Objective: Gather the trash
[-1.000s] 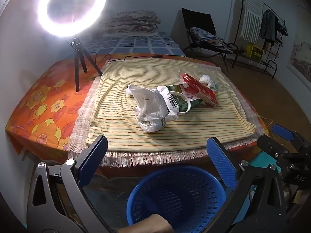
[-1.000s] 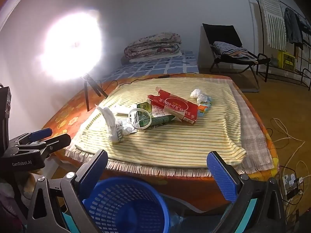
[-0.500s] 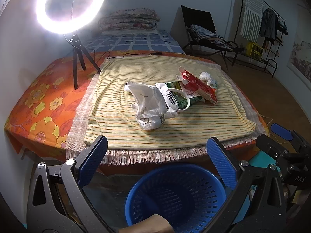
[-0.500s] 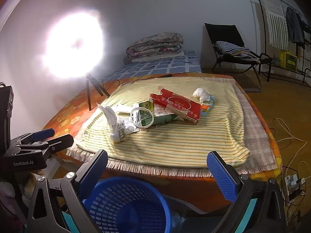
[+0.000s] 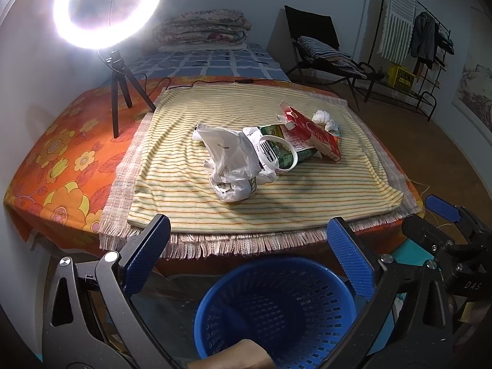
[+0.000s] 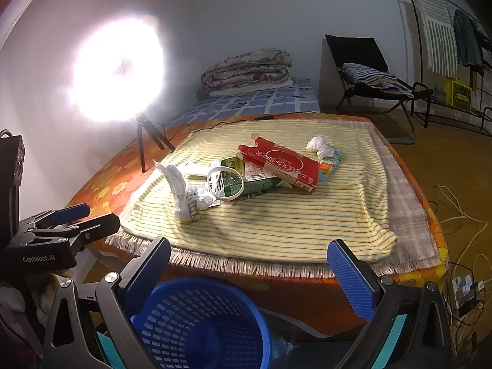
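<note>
Beyond the blue basket (image 5: pixel 276 310), we reach with both grippers' fingers (image 5: pixel 349 261) apart, taking the crumpled plastic bag (image 5: pixel 230 166) first, gripping its bunched middle.

Two grippers are showing: the left gripper (image 5: pixel 247 253) and the right gripper (image 6: pixel 249 272), each with two blue-padded fingers. One blue basket (image 5: pixel 276 310) is sitting below them. On the striped cloth (image 5: pixel 307 203), the trash is lying in one cluster: one white bag (image 5: pixel 230 161), one white ring (image 5: pixel 278 153), one green carton (image 5: pixel 295 150), one red carton (image 5: pixel 313 133), one tissue wad (image 5: pixel 323 118) and one small colourful pack (image 6: pixel 329 164). One ring light (image 5: pixel 107 3) is glowing on one tripod (image 5: pixel 118 92). One folding chair (image 5: pixel 319 46) is standing behind.
</note>
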Demonstrator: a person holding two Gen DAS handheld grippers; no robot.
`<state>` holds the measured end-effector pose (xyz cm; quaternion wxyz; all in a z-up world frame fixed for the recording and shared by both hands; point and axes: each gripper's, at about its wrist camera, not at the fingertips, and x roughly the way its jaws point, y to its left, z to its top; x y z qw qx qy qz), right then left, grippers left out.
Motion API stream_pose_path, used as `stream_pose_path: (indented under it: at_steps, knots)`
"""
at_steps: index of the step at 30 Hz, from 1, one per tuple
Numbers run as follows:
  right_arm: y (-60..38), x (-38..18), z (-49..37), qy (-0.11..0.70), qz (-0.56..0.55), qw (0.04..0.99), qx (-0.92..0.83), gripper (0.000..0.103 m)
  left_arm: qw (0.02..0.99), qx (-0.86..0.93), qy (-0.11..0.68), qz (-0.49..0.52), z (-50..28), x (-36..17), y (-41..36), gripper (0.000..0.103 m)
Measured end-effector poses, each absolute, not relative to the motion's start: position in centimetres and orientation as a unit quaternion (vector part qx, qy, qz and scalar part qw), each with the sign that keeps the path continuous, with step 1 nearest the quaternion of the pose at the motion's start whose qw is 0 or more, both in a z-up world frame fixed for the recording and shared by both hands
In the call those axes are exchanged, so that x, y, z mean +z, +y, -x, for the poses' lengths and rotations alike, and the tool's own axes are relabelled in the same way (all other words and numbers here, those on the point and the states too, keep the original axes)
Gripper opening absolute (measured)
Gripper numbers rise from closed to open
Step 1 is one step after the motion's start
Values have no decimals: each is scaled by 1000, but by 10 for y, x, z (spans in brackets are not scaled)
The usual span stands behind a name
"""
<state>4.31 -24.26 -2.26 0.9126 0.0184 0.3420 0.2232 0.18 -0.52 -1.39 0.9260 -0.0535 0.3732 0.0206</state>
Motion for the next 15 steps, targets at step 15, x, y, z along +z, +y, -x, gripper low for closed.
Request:
stream_pose_path:
  at_steps: [15]
  knots:
    - [-240, -24, -44, 346, -20, 911, 225, 103, 925, 20, 375, 54, -1, -14, -7, 103]
